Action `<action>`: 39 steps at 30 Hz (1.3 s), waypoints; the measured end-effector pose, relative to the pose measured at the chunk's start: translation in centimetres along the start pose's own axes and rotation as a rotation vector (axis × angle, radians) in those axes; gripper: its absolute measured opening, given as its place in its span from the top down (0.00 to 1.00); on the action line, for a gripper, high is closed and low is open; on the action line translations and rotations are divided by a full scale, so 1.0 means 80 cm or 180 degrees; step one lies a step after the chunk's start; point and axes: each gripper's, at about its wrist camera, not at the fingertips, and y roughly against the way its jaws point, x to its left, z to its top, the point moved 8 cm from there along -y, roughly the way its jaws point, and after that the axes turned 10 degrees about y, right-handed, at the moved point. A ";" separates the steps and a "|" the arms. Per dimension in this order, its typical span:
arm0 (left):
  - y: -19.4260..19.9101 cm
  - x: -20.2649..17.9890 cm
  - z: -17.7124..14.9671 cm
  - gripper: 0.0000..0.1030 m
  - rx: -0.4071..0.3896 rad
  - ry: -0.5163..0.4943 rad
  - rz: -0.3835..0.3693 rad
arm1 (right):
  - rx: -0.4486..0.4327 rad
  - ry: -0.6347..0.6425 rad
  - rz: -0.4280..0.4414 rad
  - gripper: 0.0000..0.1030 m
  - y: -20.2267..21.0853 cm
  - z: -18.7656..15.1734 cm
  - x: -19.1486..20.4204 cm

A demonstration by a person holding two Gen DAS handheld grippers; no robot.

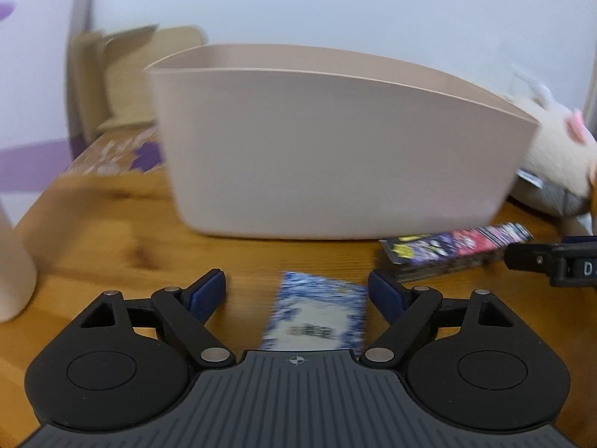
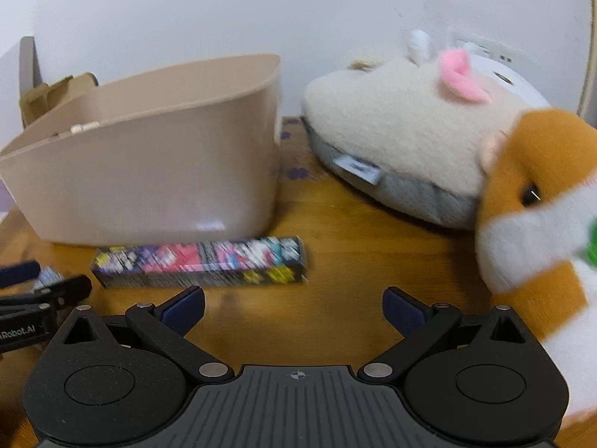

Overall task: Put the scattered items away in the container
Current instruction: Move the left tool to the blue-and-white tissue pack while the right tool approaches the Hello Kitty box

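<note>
Left tool (image 1: 297, 291) spread wide over blue packet (image 1: 317, 313) — gripping nothing, right tool (image 2: 293, 308) spread — empty, above table (image 2: 335, 280)

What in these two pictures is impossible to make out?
- Inside of the beige container: left view, its near wall hides the bottom; the right view shows only something small and pale at the rim.
- Blue-and-white packet: left view, print blurred, lower end behind the left gripper.
- Colourful long box: right view, lettering smeared.
- Orange-and-white plush toy: right view, cut off by the edge.
</note>
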 end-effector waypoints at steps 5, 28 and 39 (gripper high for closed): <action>0.017 0.024 0.010 0.17 -0.0130 0.0178 0.0055 | -0.0061 0.0198 -0.0007 0.00 -0.014 0.038 0.035; 0.033 0.038 0.018 0.17 -0.0163 0.0329 -0.0009 | 0.0403 0.0216 0.0273 0.00 -0.022 0.056 0.068; 0.033 0.035 0.014 0.17 -0.0112 0.0318 0.0005 | 0.0458 0.0358 0.0052 0.00 -0.052 0.036 0.086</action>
